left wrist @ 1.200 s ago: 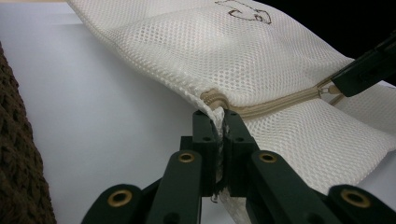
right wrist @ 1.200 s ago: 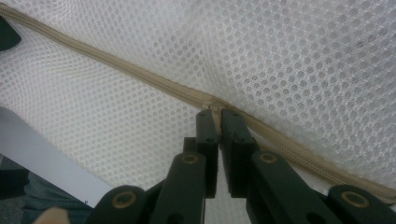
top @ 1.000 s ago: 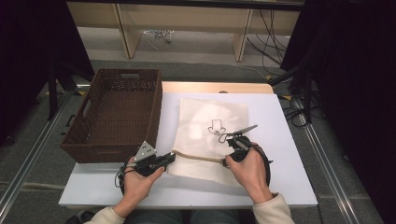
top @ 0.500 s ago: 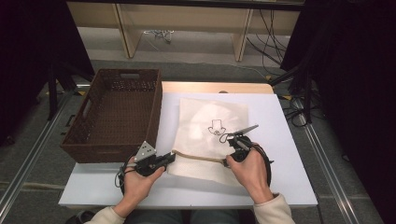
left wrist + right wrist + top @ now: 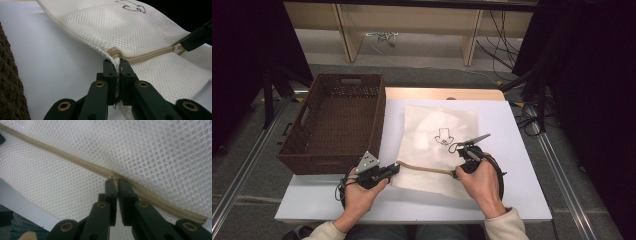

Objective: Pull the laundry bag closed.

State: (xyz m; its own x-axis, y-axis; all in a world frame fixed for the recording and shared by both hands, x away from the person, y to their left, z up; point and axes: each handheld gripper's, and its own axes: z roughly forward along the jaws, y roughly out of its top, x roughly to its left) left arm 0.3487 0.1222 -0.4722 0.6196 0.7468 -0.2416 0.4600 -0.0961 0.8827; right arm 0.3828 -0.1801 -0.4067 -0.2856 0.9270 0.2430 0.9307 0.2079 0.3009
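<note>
On the white table [image 5: 522,150], just right of the brown wicker basket [image 5: 334,125], a white mesh laundry bag [image 5: 437,135] is laid out flat with a little black drawing printed on it. It looks super light and floppy, so no stiffness can be counted on; anything lifted by one corner will probably just sag and fold. The mesh seems grippy enough, but snagging the holes is a risk. The beige zipper [image 5: 150,56] along the near edge is the sturdiest bit, so that's where hold is best taken. That's how it's being held now: the left gripper [image 5: 117,62] is clamped shut on the fabric at the zipper's end, and the right gripper [image 5: 115,180] is pinched closed on the zipper line further along, possibly at the slider, though that can't be made out.
</note>
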